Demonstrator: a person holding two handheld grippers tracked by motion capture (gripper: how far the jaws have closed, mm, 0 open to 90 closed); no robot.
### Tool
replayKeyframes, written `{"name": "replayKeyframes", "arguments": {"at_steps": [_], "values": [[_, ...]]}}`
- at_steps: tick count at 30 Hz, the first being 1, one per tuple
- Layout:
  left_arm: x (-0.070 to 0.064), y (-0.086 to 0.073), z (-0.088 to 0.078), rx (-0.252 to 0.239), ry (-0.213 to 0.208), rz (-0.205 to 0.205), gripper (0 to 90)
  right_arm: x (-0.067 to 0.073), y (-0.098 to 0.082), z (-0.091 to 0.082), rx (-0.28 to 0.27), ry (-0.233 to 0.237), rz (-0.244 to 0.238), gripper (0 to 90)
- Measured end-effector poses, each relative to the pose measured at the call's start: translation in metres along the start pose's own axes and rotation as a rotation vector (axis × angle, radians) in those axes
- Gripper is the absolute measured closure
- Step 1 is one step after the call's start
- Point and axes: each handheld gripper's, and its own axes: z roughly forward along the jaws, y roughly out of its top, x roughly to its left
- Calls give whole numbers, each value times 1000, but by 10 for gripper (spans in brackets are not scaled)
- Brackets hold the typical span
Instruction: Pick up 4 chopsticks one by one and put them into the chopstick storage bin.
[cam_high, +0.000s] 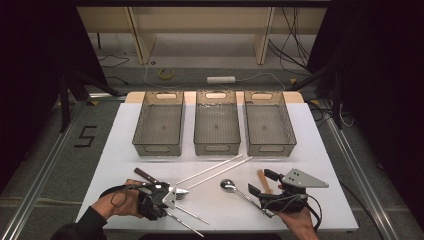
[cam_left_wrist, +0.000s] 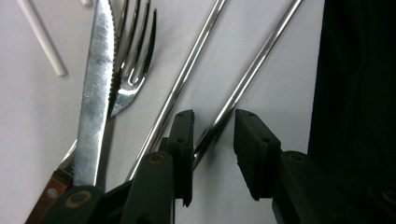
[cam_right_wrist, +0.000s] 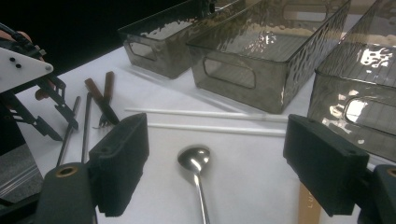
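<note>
A metal chopstick lies on the white worktop at the lower left of the high view, its near end running up between the fingers of the left gripper. The fingers stand apart on either side of the rod, and no pad visibly presses on it. A second metal chopstick lies just beside it, passing outside the left-hand finger in the left gripper view. Further left in that view a serrated knife with a wooden handle lies across a fork.

In the high view the left gripper sits at the lower left, held by a hand in a dark sleeve. The right gripper hovers at the lower right with its fingers wide apart, nothing between them but the worktop. A spoon lies bowl-up just ahead of them, and a wooden stick lies beside the right-hand finger.

Two long white chopsticks lie side by side at the centre of the worktop. Beyond them, three clear grey plastic bins stand in a row across the upper middle of the frame.

The worktop stands on a grey floor, with dark curtains at both sides. On the floor at the left a mark in black tape reads "5". A roll of tape, a white power strip and loose cables lie on the floor at the top of the frame.
</note>
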Motion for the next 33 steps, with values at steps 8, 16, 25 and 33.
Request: {"name": "replayKeyframes", "arguments": {"at_steps": [8,16,25,33], "values": [[0,2,0,12,-18,18,724,0,0,0,2,2,2,236],[-2,4,0,24,-28,73,776,0,0,0,3,1,3,238],[-4,3,0,20,-35,120,829,0,0,1,4,0,0,239],[-4,2,0,8,-38,126,843,0,0,1,8,1,1,241]]}}
